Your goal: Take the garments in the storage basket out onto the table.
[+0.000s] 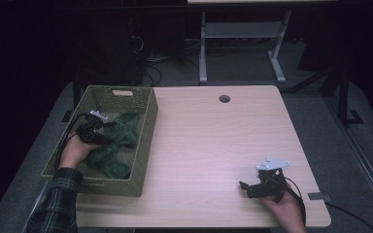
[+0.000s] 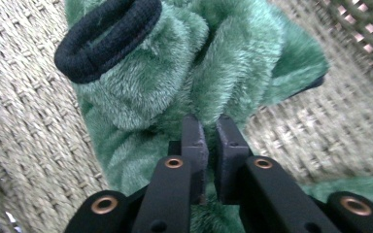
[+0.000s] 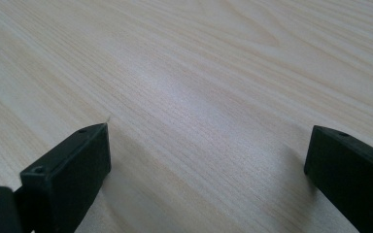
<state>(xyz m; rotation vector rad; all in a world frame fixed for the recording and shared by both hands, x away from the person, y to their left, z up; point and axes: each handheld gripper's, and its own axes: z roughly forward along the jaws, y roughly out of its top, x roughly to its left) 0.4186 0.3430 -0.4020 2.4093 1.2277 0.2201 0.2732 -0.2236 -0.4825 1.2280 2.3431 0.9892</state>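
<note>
1. Inside the woven basket [image 1: 145, 145] at the worktop's [image 1: 213, 145] left edge, the green plush garment [image 1: 119, 141] lies crumpled on the basket floor, and the left gripper [image 2: 209, 127] has its jaws nearly together on a fold of the fur, apparently pinching it.
2. Largest risk, as a judgement: the pinch looks shallow, so a lift may let the thick pile slide out and the garment drop back.
3. Next risk: the garment could drag on the basket wall and tip or shift the light basket off the worktop's edge.
4. Smaller risk: the black ribbed cuff [image 2: 109, 36] may snag on the weave.
5. Near the worktop's right front corner, the right gripper [image 1: 255, 189] rests with jaws wide and nothing between them.
6. Count: one worktop, one basket, one garment, two grippers, one cuff seen.
</note>
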